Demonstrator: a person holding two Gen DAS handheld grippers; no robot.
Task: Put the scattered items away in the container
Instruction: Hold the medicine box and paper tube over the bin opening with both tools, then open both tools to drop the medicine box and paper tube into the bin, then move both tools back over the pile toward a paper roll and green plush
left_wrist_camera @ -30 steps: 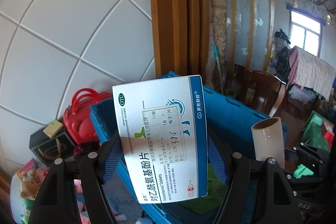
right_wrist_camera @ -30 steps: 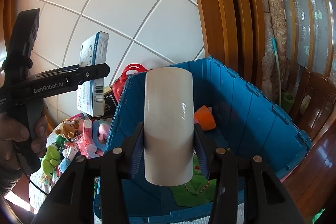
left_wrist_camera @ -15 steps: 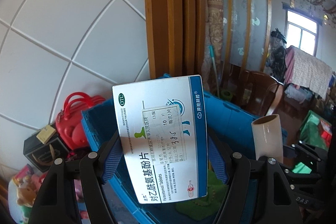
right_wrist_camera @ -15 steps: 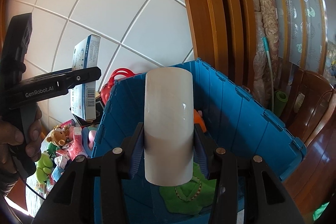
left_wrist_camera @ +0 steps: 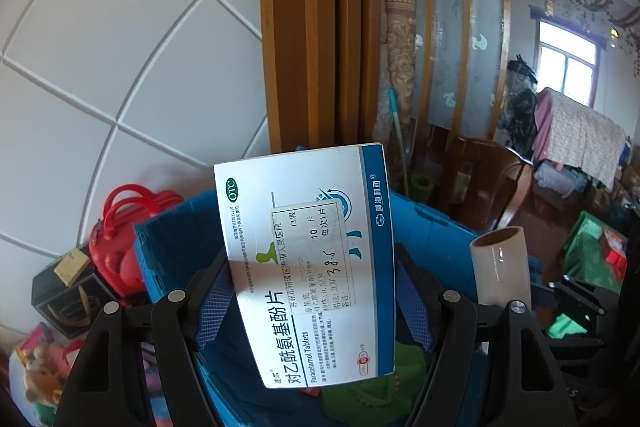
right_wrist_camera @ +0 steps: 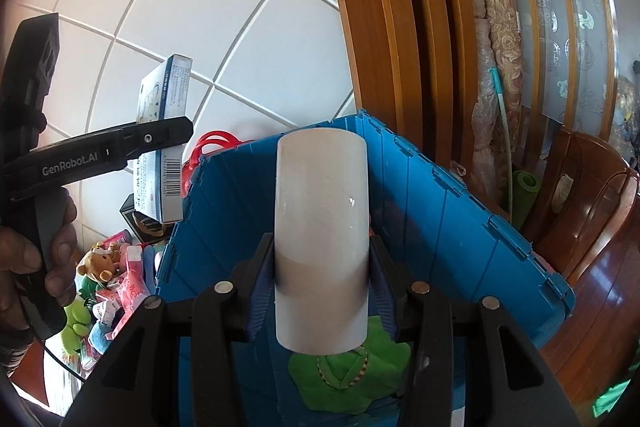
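My left gripper is shut on a white and blue medicine box and holds it upright over the near left corner of the blue crate. The box also shows in the right wrist view. My right gripper is shut on a white tube roll and holds it upright above the open crate. The roll also shows in the left wrist view. A green cloth lies on the crate floor.
A red handbag and a black box stand behind the crate by the tiled wall. Soft toys and pink packets lie to the crate's left. A wooden door frame and a wooden chair stand behind.
Both grippers have moved forward over the crate with their loads. The crate and the red handbag have slid lower and nearer in both views.
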